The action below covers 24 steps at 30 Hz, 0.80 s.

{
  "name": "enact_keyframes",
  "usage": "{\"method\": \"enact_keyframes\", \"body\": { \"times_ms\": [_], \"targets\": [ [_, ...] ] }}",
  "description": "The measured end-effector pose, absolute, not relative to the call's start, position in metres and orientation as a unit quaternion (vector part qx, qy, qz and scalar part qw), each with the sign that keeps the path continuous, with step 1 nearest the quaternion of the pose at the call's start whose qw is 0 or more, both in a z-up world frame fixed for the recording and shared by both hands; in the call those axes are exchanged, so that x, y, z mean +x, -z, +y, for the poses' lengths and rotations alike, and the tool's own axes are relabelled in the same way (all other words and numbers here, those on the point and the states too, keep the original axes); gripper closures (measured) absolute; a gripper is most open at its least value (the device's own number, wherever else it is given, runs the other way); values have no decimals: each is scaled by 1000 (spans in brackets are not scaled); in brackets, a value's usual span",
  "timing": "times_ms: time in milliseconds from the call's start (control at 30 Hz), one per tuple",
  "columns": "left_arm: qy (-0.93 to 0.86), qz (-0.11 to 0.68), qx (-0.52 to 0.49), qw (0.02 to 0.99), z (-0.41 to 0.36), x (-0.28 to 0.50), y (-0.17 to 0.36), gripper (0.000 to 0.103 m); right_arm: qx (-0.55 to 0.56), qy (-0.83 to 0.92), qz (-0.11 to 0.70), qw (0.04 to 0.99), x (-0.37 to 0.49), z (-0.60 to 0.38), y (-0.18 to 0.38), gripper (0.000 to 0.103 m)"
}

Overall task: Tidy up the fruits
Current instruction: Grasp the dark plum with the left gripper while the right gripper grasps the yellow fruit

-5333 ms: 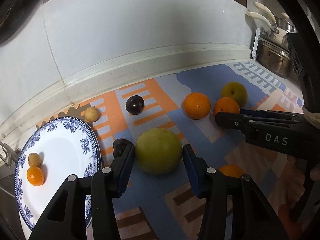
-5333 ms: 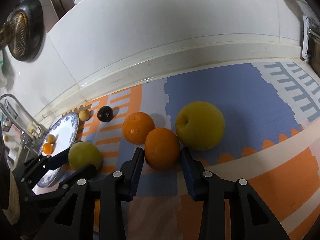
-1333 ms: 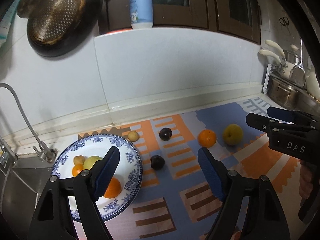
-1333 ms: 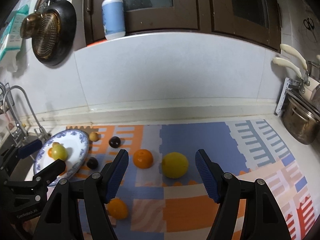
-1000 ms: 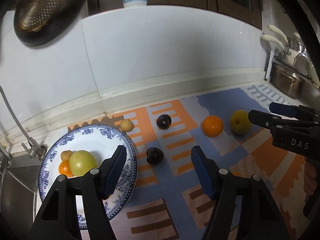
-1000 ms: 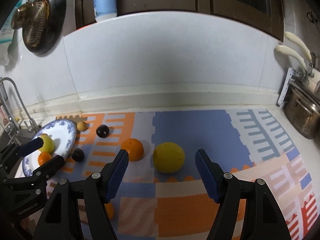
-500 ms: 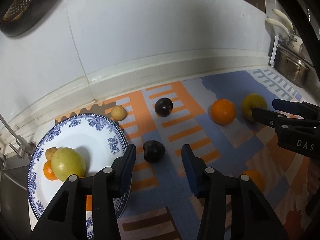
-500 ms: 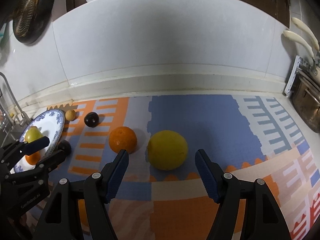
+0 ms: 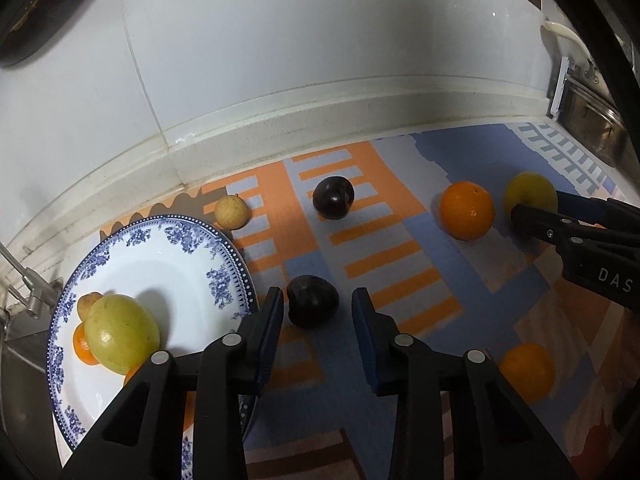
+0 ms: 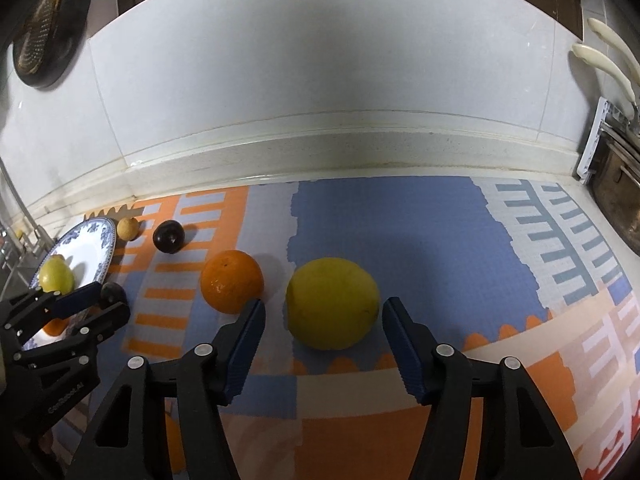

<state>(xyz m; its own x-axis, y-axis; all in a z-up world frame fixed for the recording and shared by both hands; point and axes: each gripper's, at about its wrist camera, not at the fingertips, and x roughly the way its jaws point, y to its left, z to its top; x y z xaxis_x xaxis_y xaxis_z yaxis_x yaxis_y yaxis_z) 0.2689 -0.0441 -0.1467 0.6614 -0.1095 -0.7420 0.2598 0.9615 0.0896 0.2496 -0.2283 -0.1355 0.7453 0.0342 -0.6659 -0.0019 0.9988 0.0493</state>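
L gripper (image 9: 316,312) closing round dark plum (image 9: 313,300) at plate's (image 9: 224,240) 3 o'clock, not touching; soft skin, take at widest part; R gripper (image 10: 324,316) closing round yellow fruit (image 10: 332,303); heavy, smooth.

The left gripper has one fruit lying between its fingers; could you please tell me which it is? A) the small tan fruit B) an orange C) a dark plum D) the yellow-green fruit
C: the dark plum lies on the mat between the fingers of the closing left gripper, just off the plate.
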Motion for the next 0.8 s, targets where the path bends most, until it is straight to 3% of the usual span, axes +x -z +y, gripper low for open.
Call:
{"method": "enact_keyframes", "body": {
  "times_ms": [200,800],
  "targets": [
    [102,400,92,906,-44,272,147,75,29,-5,364,931,254,-230,140,53],
    [108,374,75,918,-42,261,124,77,28,-19,345,938,241,-228,130,54]
  ]
}}
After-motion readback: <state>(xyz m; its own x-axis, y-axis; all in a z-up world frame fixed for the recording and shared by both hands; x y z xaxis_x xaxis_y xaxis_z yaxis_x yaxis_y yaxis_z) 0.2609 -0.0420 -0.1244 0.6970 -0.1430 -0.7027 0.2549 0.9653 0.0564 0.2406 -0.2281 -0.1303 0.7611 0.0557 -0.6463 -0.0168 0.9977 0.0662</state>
